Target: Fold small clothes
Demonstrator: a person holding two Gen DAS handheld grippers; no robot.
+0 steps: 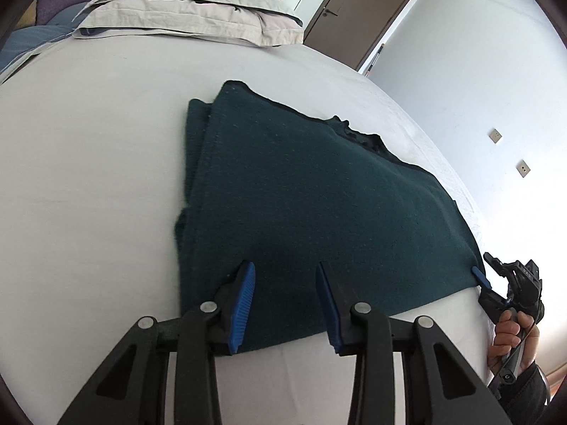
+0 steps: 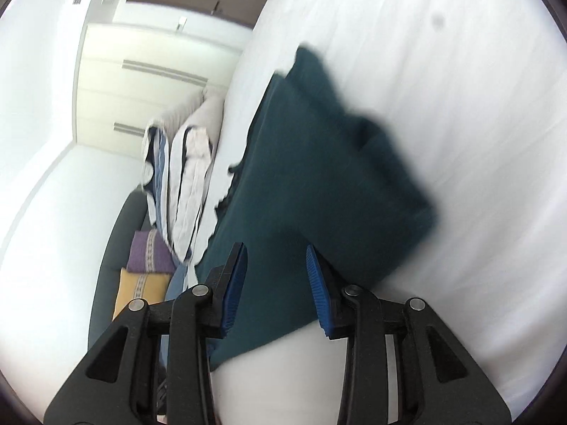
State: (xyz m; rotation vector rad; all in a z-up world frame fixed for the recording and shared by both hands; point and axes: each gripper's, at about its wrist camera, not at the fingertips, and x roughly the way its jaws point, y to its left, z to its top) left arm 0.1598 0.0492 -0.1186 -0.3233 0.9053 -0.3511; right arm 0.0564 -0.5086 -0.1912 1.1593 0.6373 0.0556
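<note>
A dark teal knitted garment [image 1: 304,191] lies flat on the white bed [image 1: 88,177], one side folded over on the left. My left gripper [image 1: 285,269] is open, its blue pads just above the garment's near edge. My right gripper [image 1: 482,276] shows at the garment's right corner, held by a hand. In the right wrist view the right gripper [image 2: 276,251] is open over the same garment [image 2: 319,163], which looks blurred.
Stacked pillows [image 1: 198,10] lie at the head of the bed, with purple and yellow cushions [image 2: 145,265] beside them. A brown door [image 1: 361,10] and a white wall with sockets [image 1: 521,168] stand beyond the bed's right edge.
</note>
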